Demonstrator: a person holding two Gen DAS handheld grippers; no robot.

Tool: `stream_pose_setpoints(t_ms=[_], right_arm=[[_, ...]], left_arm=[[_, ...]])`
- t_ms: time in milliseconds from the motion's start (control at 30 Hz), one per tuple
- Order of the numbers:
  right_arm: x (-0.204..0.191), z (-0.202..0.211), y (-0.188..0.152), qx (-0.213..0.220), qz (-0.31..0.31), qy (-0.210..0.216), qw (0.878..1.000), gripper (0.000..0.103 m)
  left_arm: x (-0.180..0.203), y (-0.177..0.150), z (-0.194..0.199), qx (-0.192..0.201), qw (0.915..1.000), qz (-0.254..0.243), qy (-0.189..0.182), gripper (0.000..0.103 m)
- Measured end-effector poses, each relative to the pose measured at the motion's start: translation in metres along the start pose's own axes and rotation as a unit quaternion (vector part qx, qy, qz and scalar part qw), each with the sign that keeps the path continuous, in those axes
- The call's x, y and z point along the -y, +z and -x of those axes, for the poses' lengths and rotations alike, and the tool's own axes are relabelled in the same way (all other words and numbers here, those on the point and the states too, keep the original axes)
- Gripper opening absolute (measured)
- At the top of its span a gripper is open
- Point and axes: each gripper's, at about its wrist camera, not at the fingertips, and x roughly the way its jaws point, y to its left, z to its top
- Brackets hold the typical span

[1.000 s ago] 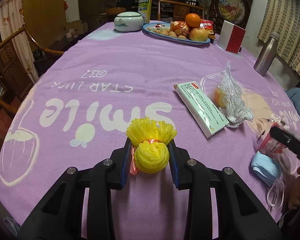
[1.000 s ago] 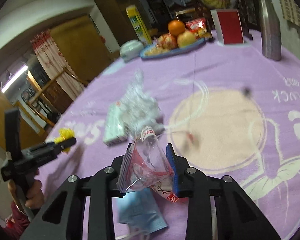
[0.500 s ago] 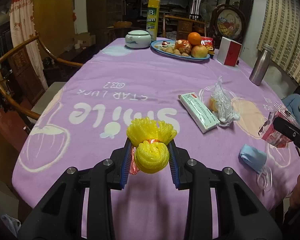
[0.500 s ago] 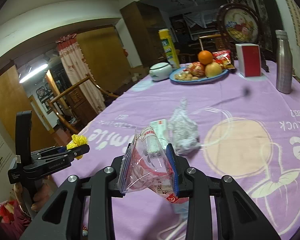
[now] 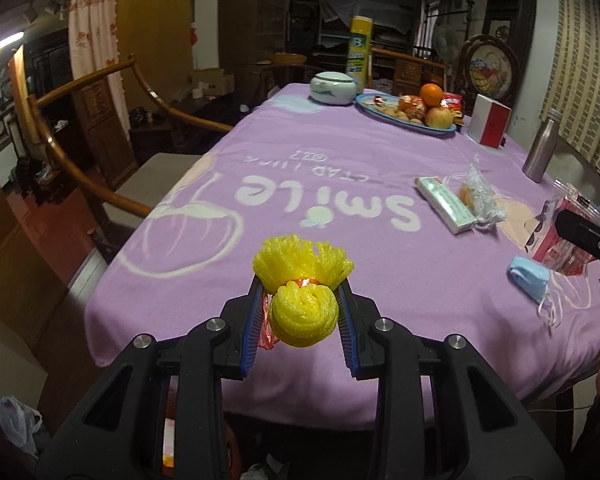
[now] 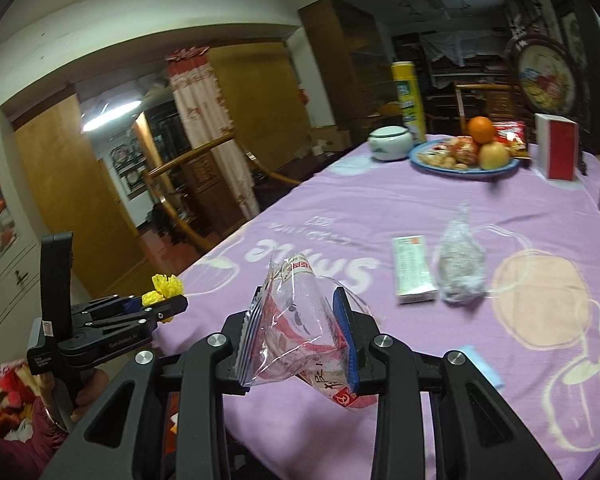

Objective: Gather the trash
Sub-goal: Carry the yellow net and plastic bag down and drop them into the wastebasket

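Purple fleecy tablecloth (image 5: 340,168); left gripper (image 5: 300,304) pinches yellow foam netting (image 5: 302,292), right gripper (image 6: 296,320) clamps crinkly clear wrapper (image 6: 300,324).

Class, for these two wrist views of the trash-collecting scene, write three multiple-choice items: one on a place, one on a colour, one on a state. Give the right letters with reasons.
1. Where does the blue face mask lie?
A. on the fruit plate
B. on the purple tablecloth, near its front edge
C. on the chair seat

2. What colour is the foam fruit net in the left gripper?
A. yellow
B. green
C. white

3. What is the state of the right gripper?
A. open and empty
B. shut on a metal bottle
C. shut on a clear plastic wrapper

Answers:
1 B, the mask rests on the cloth beside the right gripper.
2 A, the net between the blue pads is bright yellow.
3 C, both pads press the crumpled wrapper with red print.
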Motion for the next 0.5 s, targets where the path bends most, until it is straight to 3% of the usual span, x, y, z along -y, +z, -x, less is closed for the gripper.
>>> stream_pose_setpoints(t_ms=[300,500], right_arm=[[-0.077,-0.032,-0.004,-0.037,0.056,0.043,0.997,0.033],[-0.135,-0.057,-0.014,-0.075,0.095,0.074,0.99,0.033]], left_arm=[[-0.075,-0.045,0.019,-0.013,0.9978,0.048,0.045,0.035],[-0.119,-0.088,0.009,-0.064,0.9944,0.061,0.058,0.037]])
